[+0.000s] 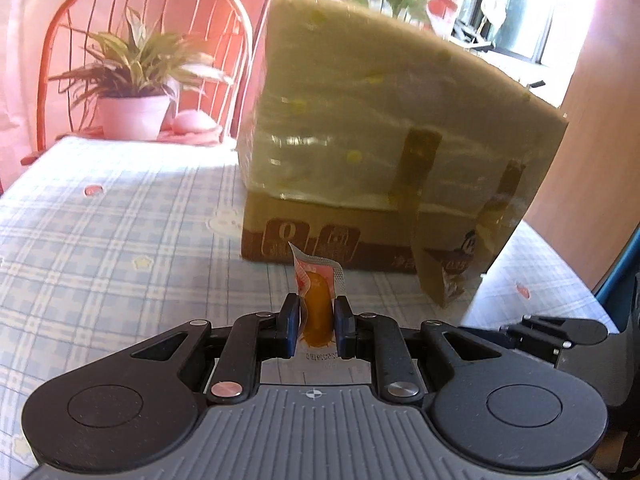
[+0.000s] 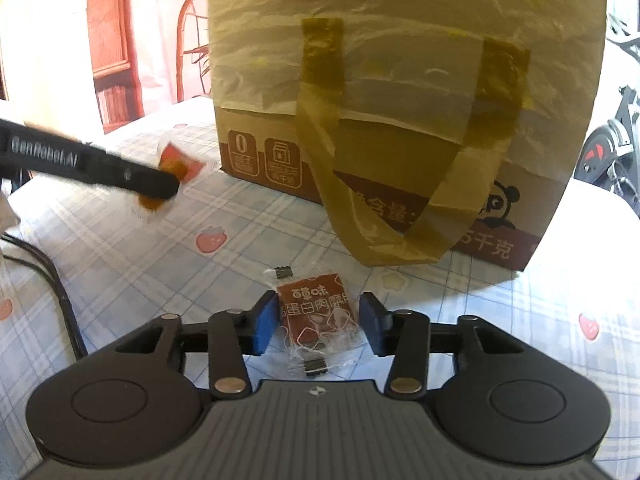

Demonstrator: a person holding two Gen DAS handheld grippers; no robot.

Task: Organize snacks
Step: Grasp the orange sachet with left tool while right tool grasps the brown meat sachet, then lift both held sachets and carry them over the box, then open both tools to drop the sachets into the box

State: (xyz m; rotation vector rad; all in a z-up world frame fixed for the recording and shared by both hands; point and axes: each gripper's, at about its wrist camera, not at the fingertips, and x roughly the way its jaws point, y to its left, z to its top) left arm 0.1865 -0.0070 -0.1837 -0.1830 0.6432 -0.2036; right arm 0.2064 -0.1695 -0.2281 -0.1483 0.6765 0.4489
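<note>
The left hand-held gripper [image 1: 317, 322] clamps an orange snack packet [image 1: 318, 300], its lower end hidden; the right hand-held gripper [image 2: 318, 322] straddles a brown packet [image 2: 316, 320], pads apparently not pressing it.

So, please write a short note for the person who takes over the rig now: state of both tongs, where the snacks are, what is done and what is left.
Left tongs: shut on an orange snack packet, held above the checked tablecloth, in front of the cardboard box.
Right tongs: open, pads on either side of a brown snack packet that lies flat on the cloth, not yet gripped.
The box stands close behind both packets; its top is not in view.
Done: orange packet picked up.
Left: grip the brown packet, then put both packets away, probably in the box.
</note>
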